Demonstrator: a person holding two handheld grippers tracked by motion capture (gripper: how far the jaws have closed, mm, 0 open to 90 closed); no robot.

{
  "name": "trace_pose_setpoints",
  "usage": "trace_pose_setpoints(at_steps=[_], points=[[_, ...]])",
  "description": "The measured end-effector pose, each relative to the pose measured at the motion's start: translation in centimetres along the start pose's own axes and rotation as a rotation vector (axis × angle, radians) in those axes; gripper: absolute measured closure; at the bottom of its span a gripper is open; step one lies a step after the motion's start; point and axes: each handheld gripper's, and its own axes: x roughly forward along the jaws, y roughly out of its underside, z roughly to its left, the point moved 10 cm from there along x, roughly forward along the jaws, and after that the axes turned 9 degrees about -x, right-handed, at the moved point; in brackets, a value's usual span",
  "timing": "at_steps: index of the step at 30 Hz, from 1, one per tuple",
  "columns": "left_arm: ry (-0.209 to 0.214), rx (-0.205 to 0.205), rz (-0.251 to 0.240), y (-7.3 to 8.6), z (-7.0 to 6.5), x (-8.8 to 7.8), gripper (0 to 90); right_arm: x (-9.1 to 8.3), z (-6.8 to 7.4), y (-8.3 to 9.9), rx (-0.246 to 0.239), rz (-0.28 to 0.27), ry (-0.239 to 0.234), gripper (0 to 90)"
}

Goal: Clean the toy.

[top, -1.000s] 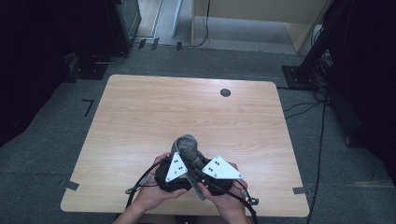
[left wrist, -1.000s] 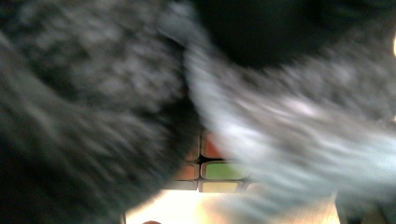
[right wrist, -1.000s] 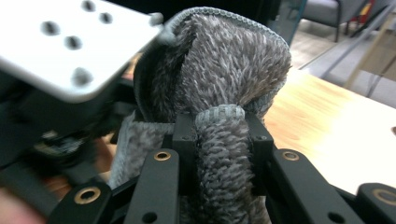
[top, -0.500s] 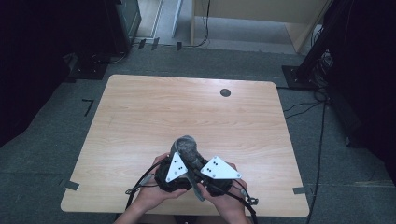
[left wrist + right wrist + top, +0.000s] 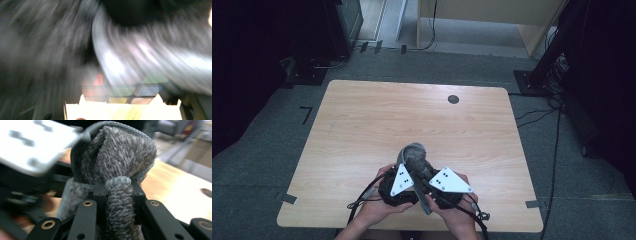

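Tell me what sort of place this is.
Probably a lab or recording room, not a home: a bare light wooden table stands on grey carpet marked with black tape, with black equipment stands and loose cables around it.

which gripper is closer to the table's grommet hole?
Right. The right gripper sits on the hole's side of the near edge, clamped on the grey cloth; the left gripper is just beyond it, also at the cloth.
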Motion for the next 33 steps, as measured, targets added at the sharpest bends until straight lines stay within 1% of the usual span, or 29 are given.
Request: trace_pose_setpoints(at_steps=[1,2,3,4,5,6,7,8,9,10,11,13,14,15,16,17,18,19,20,21,23,25,26,27,28,30,31,32,33], points=[[-0.005,-0.006,-0.002,0.0,0.4,-0.1,34.3,-0.1,-0.7,0.2,0.018,0.001,0.024,74.5],[-0.010,-0.016,-0.004,0.0,0.7,-0.2,34.3,-0.2,-1.1,0.4,0.036,0.006,0.032,75.0],[-0.014,-0.032,-0.006,-0.1,0.9,-0.3,34.3,-0.4,-1.1,0.4,0.052,0.011,0.022,75.4],[-0.012,-0.046,-0.008,-0.1,1.0,-0.2,34.3,-0.5,-0.8,0.4,0.057,0.013,0.007,75.8],[-0.008,-0.051,-0.007,-0.1,0.9,-0.2,34.3,-0.5,-0.3,0.3,0.050,0.010,-0.012,76.0],[0.000,-0.045,-0.003,-0.1,0.5,0.0,34.3,-0.5,0.3,0.1,0.049,0.003,-0.042,76.1],[0.005,-0.031,0.001,0.0,0.1,0.2,34.3,-0.1,1.5,-0.2,0.040,-0.002,-0.076,76.2],[0.008,-0.015,0.003,0.1,-0.4,0.3,34.3,0.1,1.7,-0.1,0.018,0.005,-0.069,76.1],[0.013,-0.002,0.013,0.2,-0.7,0.4,34.3,0.1,1.7,-0.1,0.018,0.005,-0.069,76.1],[0.017,-0.003,0.013,0.2,-0.6,0.4,34.3,0.2,1.2,0.0,0.009,0.008,-0.045,75.1],[0.017,-0.003,0.013,0.2,-0.6,0.4,34.3,0.2,1.2,0.0,0.009,0.008,-0.045,75.1],[0.014,-0.005,0.010,0.1,-0.2,0.2,34.3,0.1,-0.1,0.3,0.036,-0.008,0.006,74.9],[0.012,-0.012,0.006,0.0,0.1,0.1,34.3,0.0,-0.7,0.4,0.056,-0.010,0.019,75.2],[0.009,-0.018,0.005,0.0,0.3,0.0,34.3,-0.2,-0.9,0.6,0.080,0.000,0.021,75.6],[0.008,-0.025,0.002,-0.1,0.5,-0.1,34.3,-0.4,-0.9,0.5,0.100,0.004,0.007,76.1],[0.010,-0.035,-0.002,-0.1,0.6,-0.1,34.3,-0.5,-0.5,0.4,0.107,0.003,-0.010,76.4],[0.015,-0.039,-0.001,-0.1,0.5,-0.1,34.3,-0.5,0.6,0.0,0.091,-0.002,-0.048,76.7],[0.022,-0.038,0.000,-0.1,0.2,0.0,34.4,-0.3,1.2,-0.2,0.073,-0.008,-0.063,76.7],[0.037,-0.017,0.000,-0.1,-0.6,0.2,34.4,-0.2,1.6,-0.3,0.063,-0.008,-0.069,76.5],[0.037,-0.017,0.000,-0.1,-0.6,0.2,34.4,-0.2,1.6,-0.3,0.063,-0.008,-0.069,76.5],[0.036,-0.003,0.000,-0.1,-0.9,0.2,34.4,0.0,1.4,-0.3,0.041,-0.010,-0.043,75.3],[0.038,-0.004,0.000,-0.2,-0.7,0.1,34.4,-0.1,0.1,-0.1,0.036,-0.025,0.009,74.8],[0.038,-0.009,0.001,-0.2,-0.5,0.0,34.3,-0.2,-0.5,0.0,0.057,-0.025,0.031,75.0],[0.036,-0.014,0.000,-0.2,-0.2,-0.1,34.3,-0.5,-1.0,0.3,0.100,-0.011,0.031,75.2],[0.035,-0.022,-0.001,-0.2,0.0,-0.2,34.3,-0.5,-1.0,0.3,0.100,-0.011,0.031,75.2],[0.028,-0.036,-0.006,-0.2,0.4,-0.2,34.4,-0.7,-0.4,0.2,0.117,-0.007,0.002,75.8],[0.030,-0.041,-0.008,-0.3,0.4,-0.2,34.4,-0.6,1.0,-0.2,0.099,-0.020,-0.062,76.1],[0.034,-0.041,-0.008,-0.3,0.2,-0.2,34.4,-0.6,1.0,-0.2,0.099,-0.020,-0.062,76.1],[0.039,-0.032,-0.008,-0.3,-0.1,-0.1,34.4,-0.4,1.6,-0.4,0.071,-0.025,-0.074,76.2]])
